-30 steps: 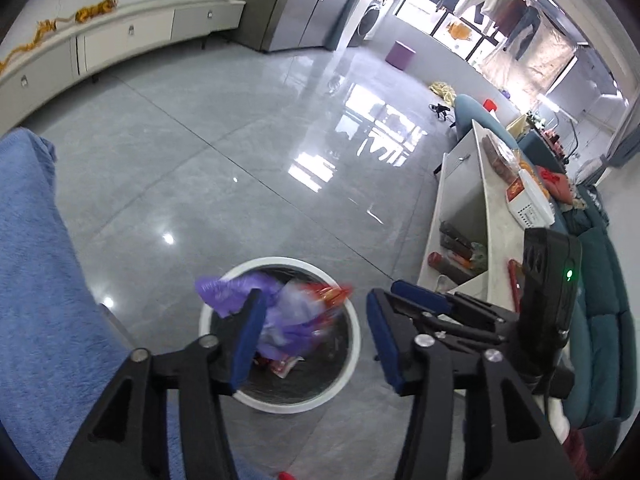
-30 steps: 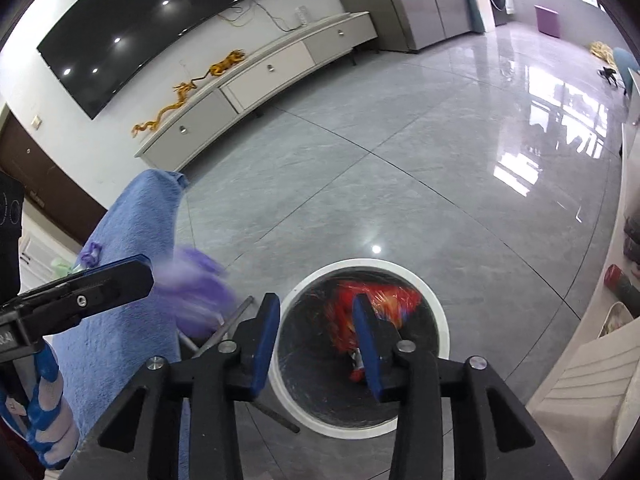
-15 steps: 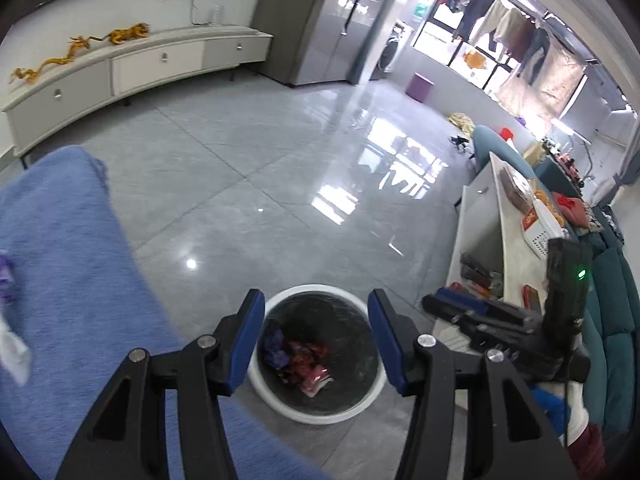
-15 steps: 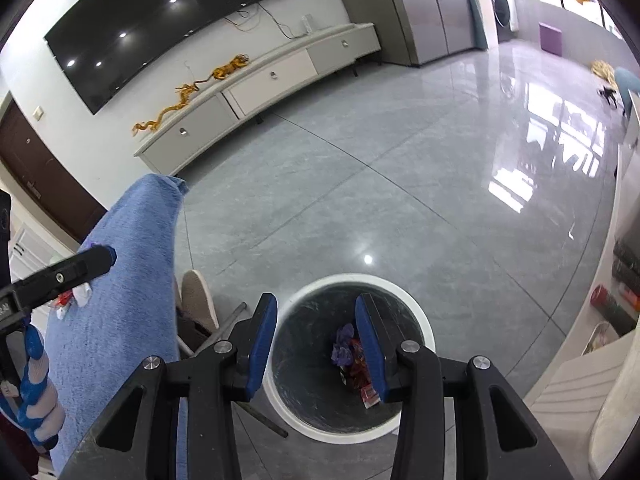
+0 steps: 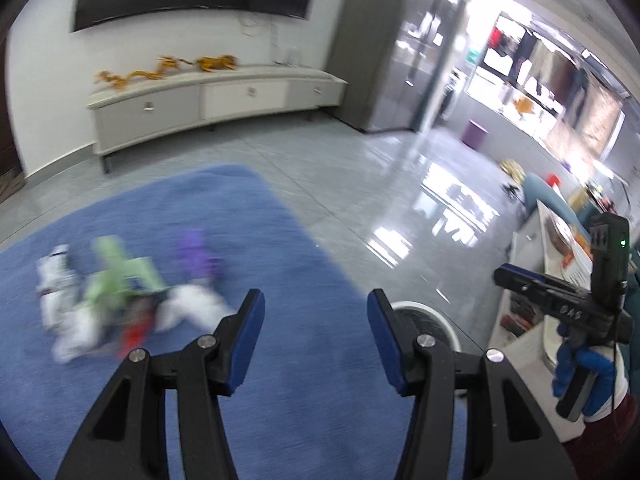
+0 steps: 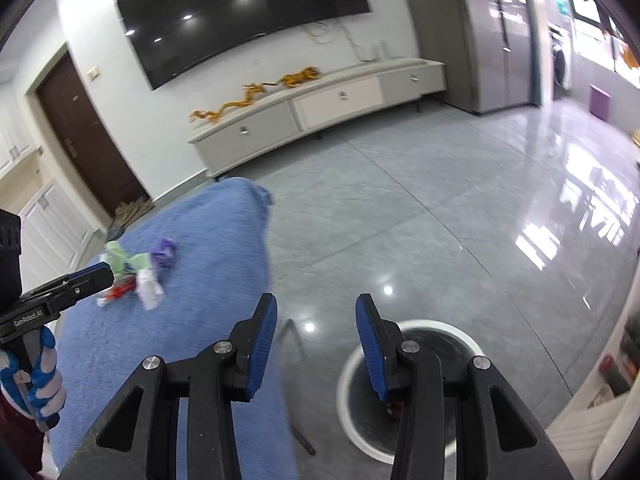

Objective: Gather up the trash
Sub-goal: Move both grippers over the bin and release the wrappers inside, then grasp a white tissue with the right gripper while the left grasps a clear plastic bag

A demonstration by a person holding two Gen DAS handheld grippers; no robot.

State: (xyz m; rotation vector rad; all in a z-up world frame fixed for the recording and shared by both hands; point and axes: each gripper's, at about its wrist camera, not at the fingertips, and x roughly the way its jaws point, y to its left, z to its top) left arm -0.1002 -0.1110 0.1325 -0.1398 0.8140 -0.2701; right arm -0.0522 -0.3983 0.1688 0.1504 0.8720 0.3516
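Change: both grippers were over the bin a second ago, with wrappers dropping into it; now both have lifted and turned toward the blue cloth, and the bin sits low in each view.
Left gripper (image 5: 316, 320): fingers open, nothing between them, pointing down at bare cloth.
Right gripper (image 6: 316, 330): fingers open and empty, hanging between the cloth edge and the bin (image 6: 348, 376).
Trash pile (image 5: 120, 300): a small heap on the blue cloth (image 5: 304, 400), with green, purple, white and red pieces lying close together; blurred in the left view, clearer in the right view (image 6: 140, 272).
Position to fingers: the pile lies left of and beyond the left fingers, near but not between them; it is well apart from the right fingers.
Bin content: some red scraps show at the bottom, partly hidden by the right gripper.
Step, as I judge: the return trip for the next pickup; collecting is partly done, since trash is left on the cloth.
Next move needs: bring the left gripper over the pile, lower it around one piece, and close the fingers without pinching the cloth.
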